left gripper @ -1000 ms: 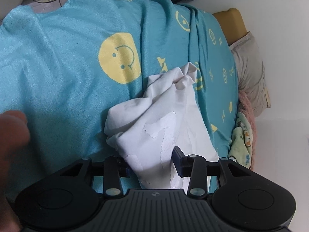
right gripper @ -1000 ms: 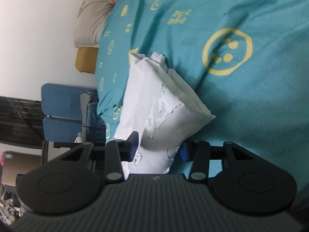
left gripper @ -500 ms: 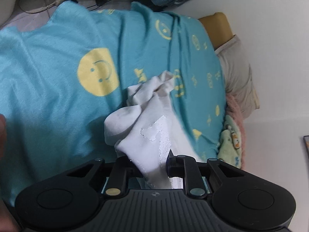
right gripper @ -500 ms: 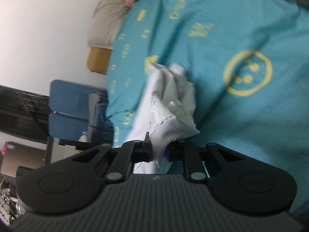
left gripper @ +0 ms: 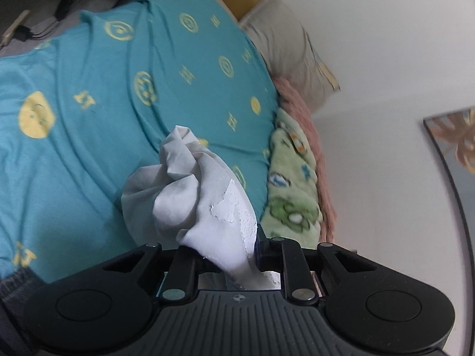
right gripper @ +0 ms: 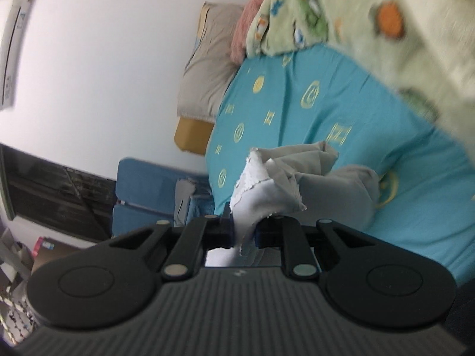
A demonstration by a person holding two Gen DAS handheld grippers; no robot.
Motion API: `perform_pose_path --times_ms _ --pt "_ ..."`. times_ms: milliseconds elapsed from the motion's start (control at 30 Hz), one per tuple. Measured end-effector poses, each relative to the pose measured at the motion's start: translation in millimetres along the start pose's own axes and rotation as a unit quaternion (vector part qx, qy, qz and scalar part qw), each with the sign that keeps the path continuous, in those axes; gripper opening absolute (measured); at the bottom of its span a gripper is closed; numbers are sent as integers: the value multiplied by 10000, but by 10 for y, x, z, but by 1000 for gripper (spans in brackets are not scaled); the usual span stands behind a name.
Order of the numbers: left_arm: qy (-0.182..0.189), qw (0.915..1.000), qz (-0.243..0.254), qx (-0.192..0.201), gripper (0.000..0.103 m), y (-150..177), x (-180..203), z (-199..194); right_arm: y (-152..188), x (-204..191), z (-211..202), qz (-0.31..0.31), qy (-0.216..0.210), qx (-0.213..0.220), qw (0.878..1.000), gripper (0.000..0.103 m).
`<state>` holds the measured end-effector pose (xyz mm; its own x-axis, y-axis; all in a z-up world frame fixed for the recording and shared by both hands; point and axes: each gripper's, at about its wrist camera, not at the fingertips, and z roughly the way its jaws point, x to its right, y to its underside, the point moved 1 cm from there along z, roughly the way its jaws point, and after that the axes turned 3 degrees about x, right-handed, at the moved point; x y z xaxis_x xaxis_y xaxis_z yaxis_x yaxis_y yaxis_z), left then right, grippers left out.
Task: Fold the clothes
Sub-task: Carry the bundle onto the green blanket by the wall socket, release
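A white garment (left gripper: 193, 195) with a cracked white print hangs bunched above the teal bed sheet (left gripper: 89, 136). My left gripper (left gripper: 228, 255) is shut on one part of it, the cloth pinched between the jaws. In the right wrist view the same white garment (right gripper: 285, 184) hangs crumpled, and my right gripper (right gripper: 245, 233) is shut on another part of it. The rest of the garment droops away from both grippers over the teal bed sheet (right gripper: 341, 118).
A green patterned blanket (left gripper: 291, 184) and a pink fleece (left gripper: 305, 124) lie along the wall side of the bed, with a beige pillow (left gripper: 288, 47) beyond. The green blanket (right gripper: 386, 23) looms close in the right wrist view. A blue chair (right gripper: 148, 190) stands beside the bed.
Both grippers closed on the white garment and lifted it off the sheet. It went from lying spread to hanging bunched. Both views swung toward the wall side of the bed.
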<state>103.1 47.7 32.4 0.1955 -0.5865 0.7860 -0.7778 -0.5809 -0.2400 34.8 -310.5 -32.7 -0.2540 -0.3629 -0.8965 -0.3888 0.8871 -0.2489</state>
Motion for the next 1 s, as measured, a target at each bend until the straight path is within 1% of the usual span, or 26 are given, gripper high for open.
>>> perform_pose_path --times_ms 167,233,300,367,433,500,567,633,700,733,767,800,900,967,1000 --pt "112 9979 320 -544 19 266 460 490 -558 167 -277 12 57 252 9997 16" --pt "159 9961 507 -698 19 345 729 750 -816 216 -369 -6 116 365 9993 16" --pt "256 9941 698 -785 19 421 1059 1023 -1149 202 -437 -106 201 575 9981 16" --pt "417 9922 835 -832 19 482 1409 1282 -1521 152 -478 -190 184 831 9962 16" --pt "725 9900 843 -863 19 523 1774 1517 -1909 74 -548 -280 79 1183 9926 16" --pt "1079 9859 916 -896 19 600 2139 1721 -2252 -85 -662 -549 -118 1638 9849 16" --pt "1508 9788 1042 -912 19 660 2454 1883 -2521 -246 -822 -918 -247 2142 9721 16" --pt "1915 9698 1202 -912 20 730 2748 2053 -2727 -357 -966 -1241 -349 2587 9573 15" --pt "2184 9599 1546 -832 22 856 2902 2256 -2827 -354 -1036 -1492 -228 2860 9463 15" --pt "2184 9573 1715 -805 23 937 2895 2351 -2844 -297 -1043 -1573 -86 2924 9432 15" --pt "2095 9557 1904 -801 25 1035 2840 2476 -2841 -194 -1028 -1595 80 2941 9423 15" --pt "1985 9543 2082 -813 27 1137 2755 2595 -2817 -51 -1000 -1575 291 2894 9437 16" --pt "1477 9503 2555 -990 28 1478 2280 2910 -2567 570 -910 -1374 1100 2457 9532 16" --pt "965 9434 2893 -1305 29 1706 1906 3084 -2362 1041 -808 -1036 1594 1985 9615 16" --pt "803 9399 2998 -1425 30 1791 1769 3142 -2281 1165 -785 -976 1673 1893 9626 16"
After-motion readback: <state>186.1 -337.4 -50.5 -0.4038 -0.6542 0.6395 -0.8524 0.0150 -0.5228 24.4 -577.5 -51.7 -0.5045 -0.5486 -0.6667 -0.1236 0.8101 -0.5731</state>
